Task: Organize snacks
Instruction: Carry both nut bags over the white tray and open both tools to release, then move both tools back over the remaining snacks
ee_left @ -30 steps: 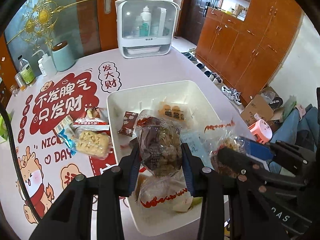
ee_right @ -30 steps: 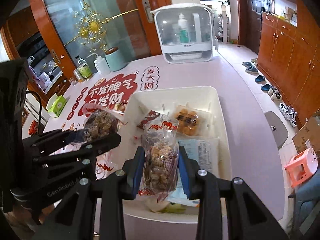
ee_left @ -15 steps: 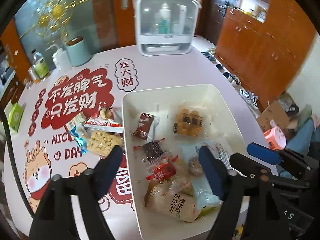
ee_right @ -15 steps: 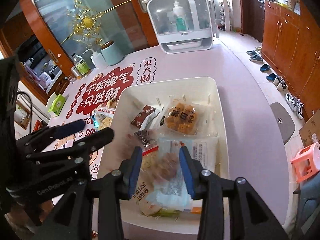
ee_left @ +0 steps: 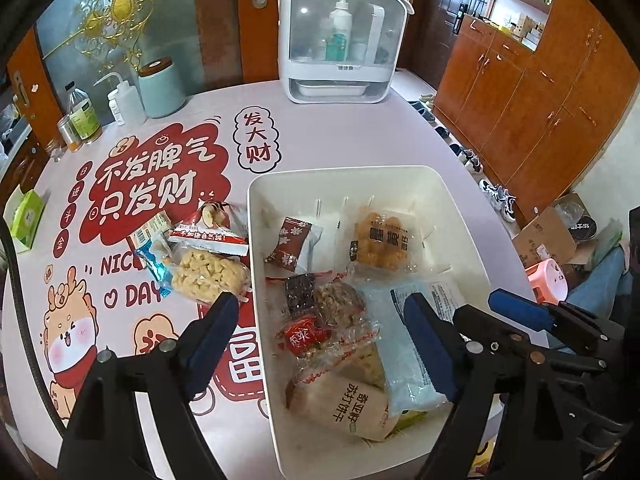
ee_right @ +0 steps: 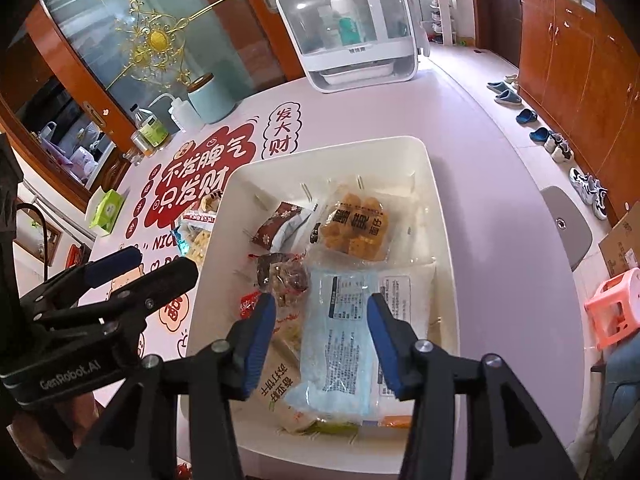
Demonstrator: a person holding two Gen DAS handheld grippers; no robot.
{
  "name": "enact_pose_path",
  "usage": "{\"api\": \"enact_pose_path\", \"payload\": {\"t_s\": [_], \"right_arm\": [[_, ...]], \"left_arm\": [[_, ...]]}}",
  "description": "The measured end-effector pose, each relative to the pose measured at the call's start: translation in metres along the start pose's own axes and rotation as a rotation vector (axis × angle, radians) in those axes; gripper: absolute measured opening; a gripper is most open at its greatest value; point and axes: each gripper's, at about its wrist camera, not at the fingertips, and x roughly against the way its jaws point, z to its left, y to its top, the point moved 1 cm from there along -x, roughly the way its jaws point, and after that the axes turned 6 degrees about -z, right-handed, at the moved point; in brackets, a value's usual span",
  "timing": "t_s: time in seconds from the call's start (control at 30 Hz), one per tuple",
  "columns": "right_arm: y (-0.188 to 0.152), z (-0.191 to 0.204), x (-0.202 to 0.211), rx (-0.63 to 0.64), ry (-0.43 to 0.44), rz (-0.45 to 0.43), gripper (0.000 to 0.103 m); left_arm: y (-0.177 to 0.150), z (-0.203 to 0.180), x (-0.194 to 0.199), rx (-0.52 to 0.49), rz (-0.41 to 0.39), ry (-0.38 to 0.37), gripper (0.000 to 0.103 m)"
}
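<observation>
The bench [ee_left: 360, 136] is a pale lilac surface printed with red cartoon lettering, and on it sits a white bin [ee_left: 456, 208] that already holds most of the snacks. Over the bin's near end hang both grippers. The left gripper [ee_left: 320, 332] has just been opening and stands spread wide, nothing pinched, its fingers straddling the bin's left wall. The right gripper [ee_right: 320, 332] has also just been opening; it is parted, with a pale blue packet [ee_right: 340, 340] lying below and between its fingers but not pressed by them. Outside the bin, just beside its left wall, a small cluster remains on the bench: a clear bag of yellow puffs [ee_left: 208, 276], lying long axis across, and a red-and-white packet [ee_left: 208, 232] behind it. These lie up and left of the left gripper, which is clearly the nearer one.
</observation>
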Motion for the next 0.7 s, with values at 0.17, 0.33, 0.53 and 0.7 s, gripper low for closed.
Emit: {"api": "enact_pose_path", "payload": {"t_s": [0.17,0.33,0.53,0.7], "right_arm": [[-0.002,0.000,0.000,-0.005,-0.008,0.001,0.048],[-0.004,0.000,0.000,-0.009,-0.019,0.006,0.048],[-0.008,0.003,0.000,-0.012,-0.023,0.016,0.048],[-0.011,0.008,0.000,-0.013,-0.022,0.021,0.048]], "left_arm": [[-0.003,-0.002,0.001,-0.010,0.006,-0.002,0.084],[-0.005,-0.003,0.002,-0.016,0.008,-0.003,0.084],[-0.009,0.001,0.006,-0.023,0.014,0.001,0.084],[-0.013,0.007,0.013,-0.031,0.015,0.002,0.084]]}}
